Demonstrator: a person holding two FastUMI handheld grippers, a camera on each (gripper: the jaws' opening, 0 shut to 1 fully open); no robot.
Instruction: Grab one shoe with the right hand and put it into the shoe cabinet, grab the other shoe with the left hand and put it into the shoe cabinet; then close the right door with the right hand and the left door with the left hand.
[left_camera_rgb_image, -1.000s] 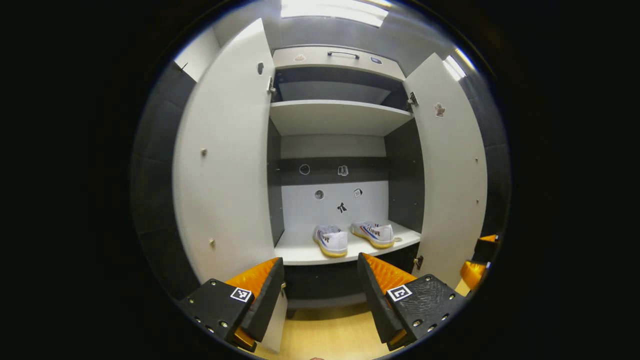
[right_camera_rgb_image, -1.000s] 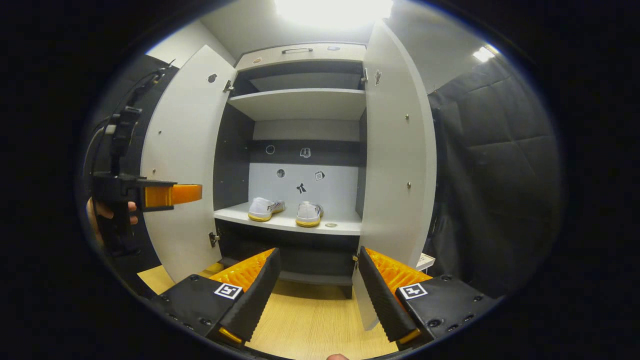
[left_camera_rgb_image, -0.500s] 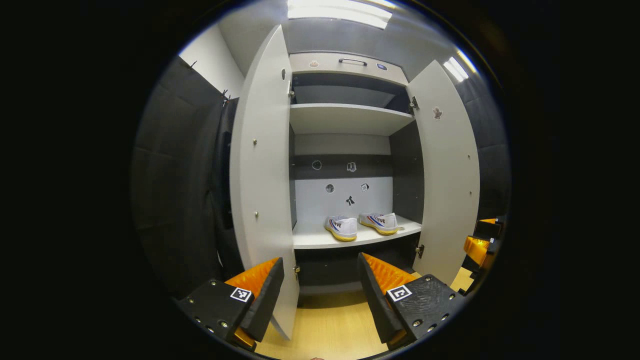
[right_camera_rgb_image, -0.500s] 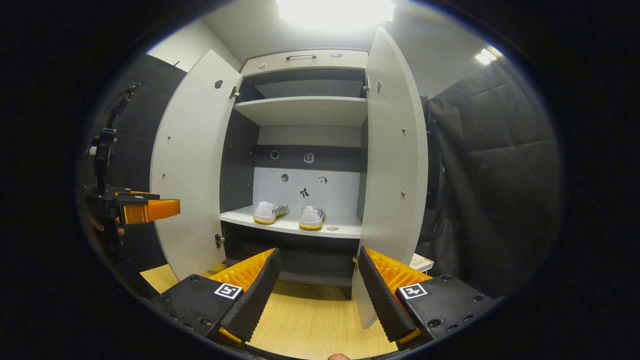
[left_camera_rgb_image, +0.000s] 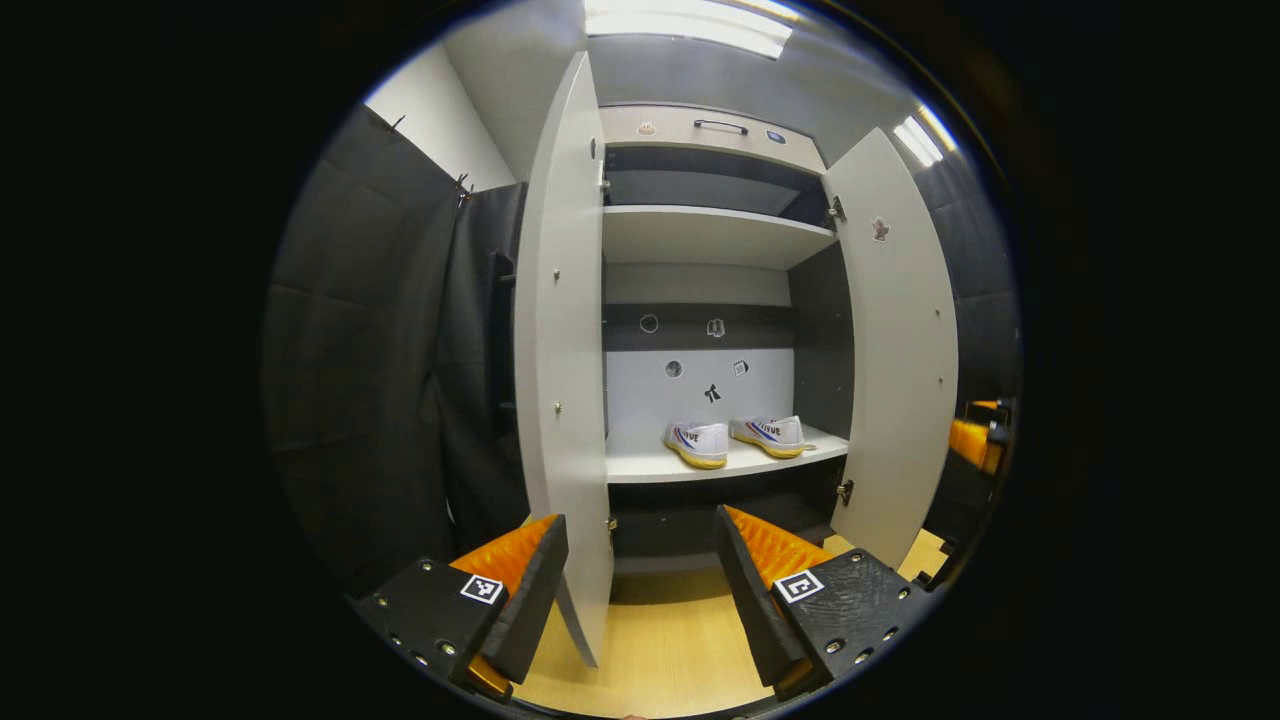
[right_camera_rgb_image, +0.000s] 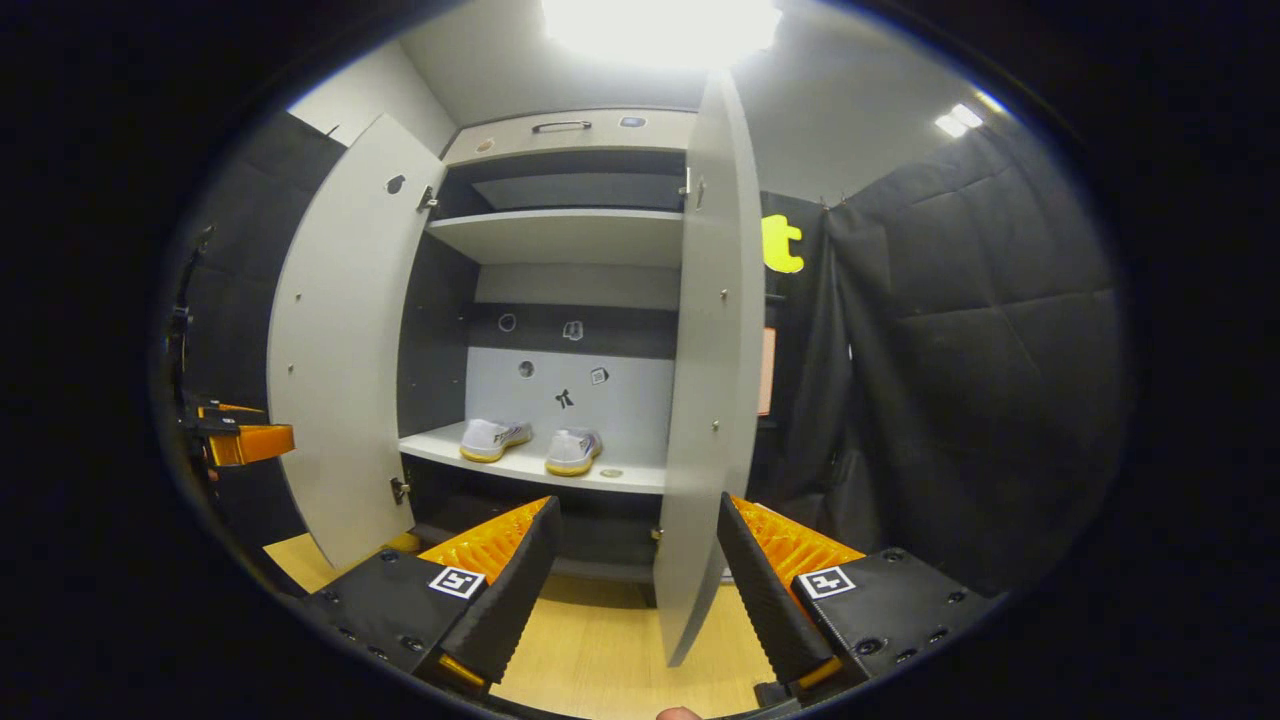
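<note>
- Left gripper view: my left hand-held gripper (left_camera_rgb_image: 640, 590) is spread wide and holds nothing, well back from the tall pale grey shoe cabinet (left_camera_rgb_image: 715, 235).
- I see the cabinet's left door (left_camera_rgb_image: 560, 400) nearly edge-on, its lower corner showing between my fingers, apart from both.
- The right door (left_camera_rgb_image: 895, 360) stands swung outward on the far side.
- Two white canvas shoes with yellow soles sit side by side on the lower shelf (left_camera_rgb_image: 640, 465): the nearer shoe (left_camera_rgb_image: 697, 443) heel toward me, the farther shoe (left_camera_rgb_image: 770, 435) just beside it, angled.
- Small stickers (left_camera_rgb_image: 712, 393) dot the cabinet's back panel.
- In the right gripper view, my right hand-held gripper (right_camera_rgb_image: 640, 585) is also wide and empty.
- There the right door (right_camera_rgb_image: 705, 400) is edge-on, its bottom edge between the fingers; I cannot tell whether it touches one.
- Both shoes (right_camera_rgb_image: 495, 438) (right_camera_rgb_image: 572, 450) rest on that shelf, and the left gripper (right_camera_rgb_image: 235, 442) shows far left, beside the open left door (right_camera_rgb_image: 335, 350).
- Light wooden floor (right_camera_rgb_image: 600, 650) lies below.
</note>
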